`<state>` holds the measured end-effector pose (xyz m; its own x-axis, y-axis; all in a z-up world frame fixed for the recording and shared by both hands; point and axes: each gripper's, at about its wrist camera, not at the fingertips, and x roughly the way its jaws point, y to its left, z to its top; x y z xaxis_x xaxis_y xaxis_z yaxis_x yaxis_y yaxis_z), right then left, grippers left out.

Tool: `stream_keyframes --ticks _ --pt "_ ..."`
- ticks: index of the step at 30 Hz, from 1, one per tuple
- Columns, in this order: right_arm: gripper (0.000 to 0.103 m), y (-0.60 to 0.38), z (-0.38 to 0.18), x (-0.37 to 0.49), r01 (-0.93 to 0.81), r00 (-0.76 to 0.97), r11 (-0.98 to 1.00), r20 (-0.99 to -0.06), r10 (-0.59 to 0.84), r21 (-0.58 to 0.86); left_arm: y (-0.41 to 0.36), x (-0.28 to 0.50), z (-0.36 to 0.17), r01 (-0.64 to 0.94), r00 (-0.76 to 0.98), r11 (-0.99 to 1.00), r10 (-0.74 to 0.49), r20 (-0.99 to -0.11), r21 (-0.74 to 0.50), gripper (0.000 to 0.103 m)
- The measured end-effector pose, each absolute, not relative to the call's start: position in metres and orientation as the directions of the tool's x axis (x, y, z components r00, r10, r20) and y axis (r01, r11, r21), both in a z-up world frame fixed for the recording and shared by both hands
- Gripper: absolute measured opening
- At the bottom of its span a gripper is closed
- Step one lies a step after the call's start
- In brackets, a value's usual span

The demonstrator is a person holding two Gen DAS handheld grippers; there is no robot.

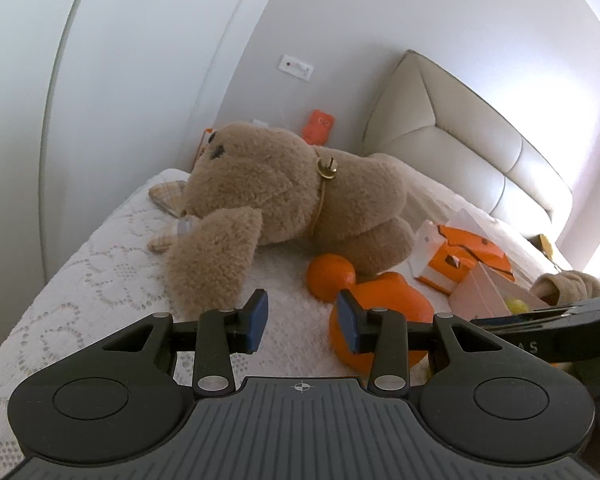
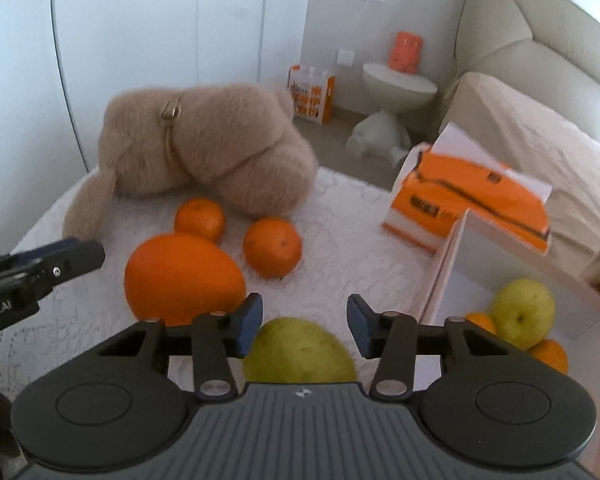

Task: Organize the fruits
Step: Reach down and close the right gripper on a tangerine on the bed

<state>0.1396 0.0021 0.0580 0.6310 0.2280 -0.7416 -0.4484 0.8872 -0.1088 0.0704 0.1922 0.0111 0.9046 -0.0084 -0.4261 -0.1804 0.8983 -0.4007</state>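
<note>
The right gripper (image 2: pixel 305 326) hangs over the bed (image 2: pixel 340 216) with its jaws spread and a green fruit (image 2: pixel 300 352) directly below and between them, partly hidden by the gripper body. The pads do not press on it; a gap shows on the right side, and on the left the pad sits just beside the skin. The fruit looks wider than tall, its long axis running across the jaws, so a close would have to span its length, or the wrist would need a roll first.

To the right of these jaws stands the open box (image 2: pixel 456 248), already holding a green apple (image 2: pixel 523 312) and small oranges (image 2: pixel 550 354). To the left and ahead lie a large orange (image 2: pixel 184 276) and two smaller oranges (image 2: pixel 199 219) (image 2: pixel 273 247).

The left gripper (image 1: pixel 302 318) has its jaws spread and empty, the large orange just beyond its right pad. The right hand is nearer the green fruit.

Lettering on the grippers reads only in fragments; print on the orange bag (image 2: pixel 312 94) is too blurred to read.
</note>
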Motion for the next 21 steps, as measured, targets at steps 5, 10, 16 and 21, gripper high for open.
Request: stream_keyframes --ticks 5,10,16,21 --pt "0.055 0.001 0.062 0.113 -0.484 0.639 0.865 -0.729 0.246 -0.134 0.19 0.071 0.011 -0.183 0.902 0.905 0.0 -0.431 -0.384 0.042" --pt "0.054 -0.003 0.083 0.095 -0.563 0.57 0.826 -0.737 0.364 -0.028 0.189 0.072 0.01 -0.187 0.899 0.91 0.006 -0.438 -0.371 0.042" --pt "0.061 -0.004 0.101 0.112 -0.487 0.623 0.873 -0.697 0.355 0.009 0.19 0.072 0.01 -0.199 0.9 0.906 0.018 -0.436 -0.374 0.042" --pt "0.072 0.0 0.096 0.177 -0.343 0.609 0.932 -0.727 0.318 0.12 0.194 0.069 0.011 -0.207 0.903 0.898 0.022 -0.43 -0.389 0.042"
